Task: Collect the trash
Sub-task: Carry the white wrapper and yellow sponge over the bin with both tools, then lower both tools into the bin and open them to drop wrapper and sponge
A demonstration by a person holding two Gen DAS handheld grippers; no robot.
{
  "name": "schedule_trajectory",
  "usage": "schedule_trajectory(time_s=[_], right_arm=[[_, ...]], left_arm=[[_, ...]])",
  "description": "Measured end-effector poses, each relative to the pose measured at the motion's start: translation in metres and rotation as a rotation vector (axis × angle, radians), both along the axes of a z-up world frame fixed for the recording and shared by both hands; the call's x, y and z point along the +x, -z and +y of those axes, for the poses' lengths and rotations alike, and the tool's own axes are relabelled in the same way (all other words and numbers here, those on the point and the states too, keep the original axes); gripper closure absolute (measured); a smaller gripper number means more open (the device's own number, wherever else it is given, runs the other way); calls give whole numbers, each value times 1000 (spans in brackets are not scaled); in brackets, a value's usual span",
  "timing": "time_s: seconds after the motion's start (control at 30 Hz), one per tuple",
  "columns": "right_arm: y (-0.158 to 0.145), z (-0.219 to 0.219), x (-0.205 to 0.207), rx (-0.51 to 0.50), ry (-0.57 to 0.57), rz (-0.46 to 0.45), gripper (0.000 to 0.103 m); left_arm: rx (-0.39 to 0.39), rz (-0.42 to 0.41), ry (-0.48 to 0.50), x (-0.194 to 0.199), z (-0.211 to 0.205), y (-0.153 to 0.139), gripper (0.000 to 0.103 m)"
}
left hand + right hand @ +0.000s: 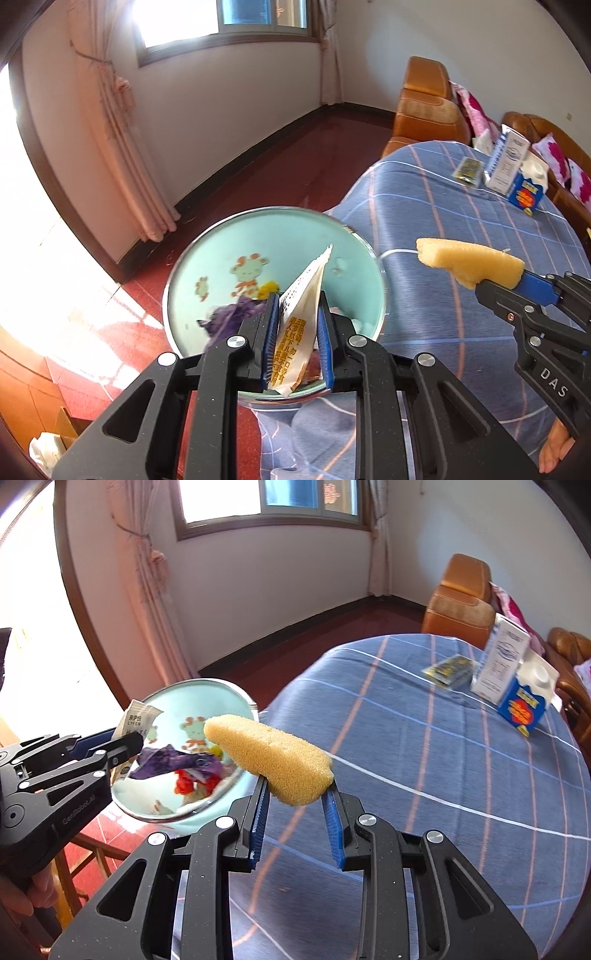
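A light-green metal basin [229, 243] with a cartoon print sits at the table's left edge and holds purple, yellow and red scraps; it also shows in the right wrist view [170, 705]. My left gripper [295, 310] is shut on a white wrapper [301, 295] with orange print, held over the basin; that gripper [131, 740] and the wrapper [138, 716] also show in the right wrist view. My right gripper [295, 794] is shut on a yellow sponge [269, 757] above the table beside the basin; the sponge [469, 262] shows in the left wrist view too.
The round table has a blue plaid cloth [424, 760]. At its far right stand a white carton [498, 661], a blue box [522, 709] and a small dark packet [448, 668]. Orange sofas [458, 602] stand behind. Red floor [258, 166] lies to the left.
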State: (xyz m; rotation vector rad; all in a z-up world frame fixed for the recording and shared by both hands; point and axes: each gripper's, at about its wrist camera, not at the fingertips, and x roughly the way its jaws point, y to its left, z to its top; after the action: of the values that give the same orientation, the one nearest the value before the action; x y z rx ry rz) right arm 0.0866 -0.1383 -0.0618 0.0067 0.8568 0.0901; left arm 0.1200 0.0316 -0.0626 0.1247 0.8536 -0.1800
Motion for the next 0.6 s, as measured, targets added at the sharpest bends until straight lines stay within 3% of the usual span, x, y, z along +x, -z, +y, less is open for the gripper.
schedule_trajectory(time_s=[0.6], right_arm=[[3,57,36,25,-81,6,74]], left_arm=[[-13,33,-129,29,37,15,83]])
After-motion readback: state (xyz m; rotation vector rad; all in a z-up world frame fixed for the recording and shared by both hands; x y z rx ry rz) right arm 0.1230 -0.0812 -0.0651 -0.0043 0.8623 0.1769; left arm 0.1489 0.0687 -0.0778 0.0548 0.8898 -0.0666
